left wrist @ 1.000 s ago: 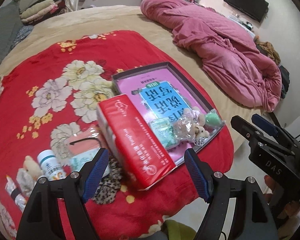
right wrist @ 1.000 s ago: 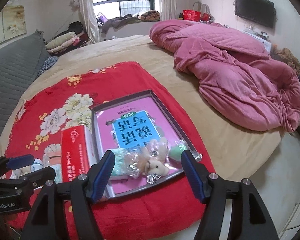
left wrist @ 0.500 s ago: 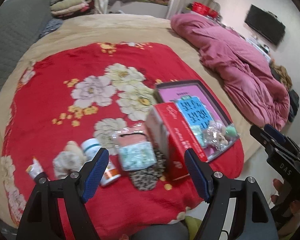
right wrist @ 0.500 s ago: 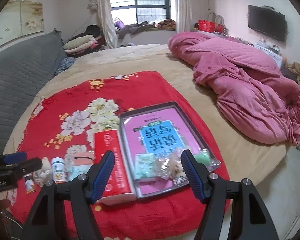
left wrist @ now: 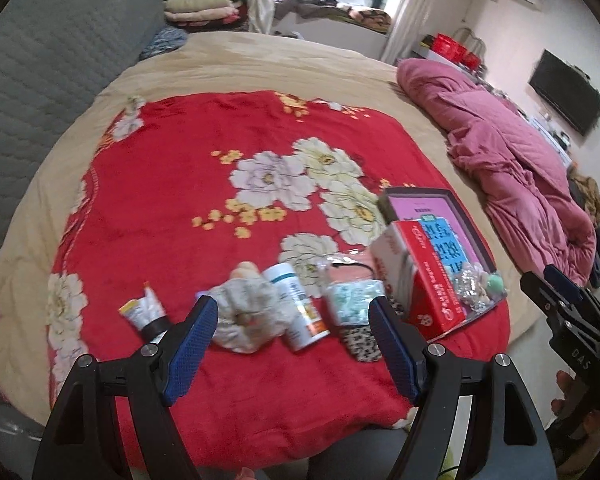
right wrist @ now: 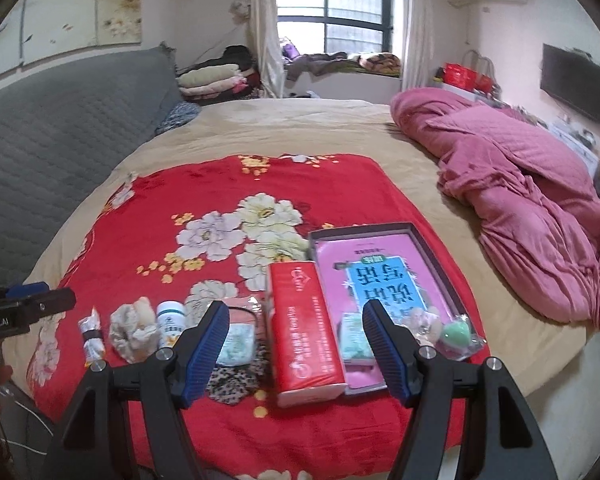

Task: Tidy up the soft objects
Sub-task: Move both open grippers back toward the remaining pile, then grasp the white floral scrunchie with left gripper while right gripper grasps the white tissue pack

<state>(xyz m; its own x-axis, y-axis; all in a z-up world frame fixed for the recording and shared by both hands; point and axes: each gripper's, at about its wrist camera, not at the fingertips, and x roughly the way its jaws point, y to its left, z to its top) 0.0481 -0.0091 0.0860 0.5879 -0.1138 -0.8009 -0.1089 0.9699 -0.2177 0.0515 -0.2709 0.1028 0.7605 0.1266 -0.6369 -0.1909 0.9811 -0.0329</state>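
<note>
On the red floral blanket [left wrist: 204, 208] lie a tube [left wrist: 144, 312], a crumpled pale plush [left wrist: 244, 308], a white bottle [left wrist: 288, 280], a bagged pink pouch [left wrist: 348, 270], a green-white packet [left wrist: 352, 300] and a leopard-print cloth [left wrist: 360, 340]. A red tissue pack [right wrist: 304, 336] leans on a dark tray [right wrist: 364, 229] holding a pink book, a bagged plush [right wrist: 424, 320] and a green sponge [right wrist: 456, 334]. My left gripper [left wrist: 292, 308] hovers open above the plush and bottle. My right gripper [right wrist: 295, 312] hangs open over the tissue pack. Neither holds anything.
A rumpled pink quilt [right wrist: 520, 184] fills the bed's right side. The grey quilted headboard [right wrist: 60, 128] runs along the left. Folded clothes [right wrist: 212, 80] sit by the window, and a TV [right wrist: 576, 84] hangs on the right wall. The bed's near edge is just below the items.
Both grippers have drawn back and swung left, still open. The left view now centres on the plush and bottle instead of the tissue pack and tray. Nothing on the blanket has moved.
</note>
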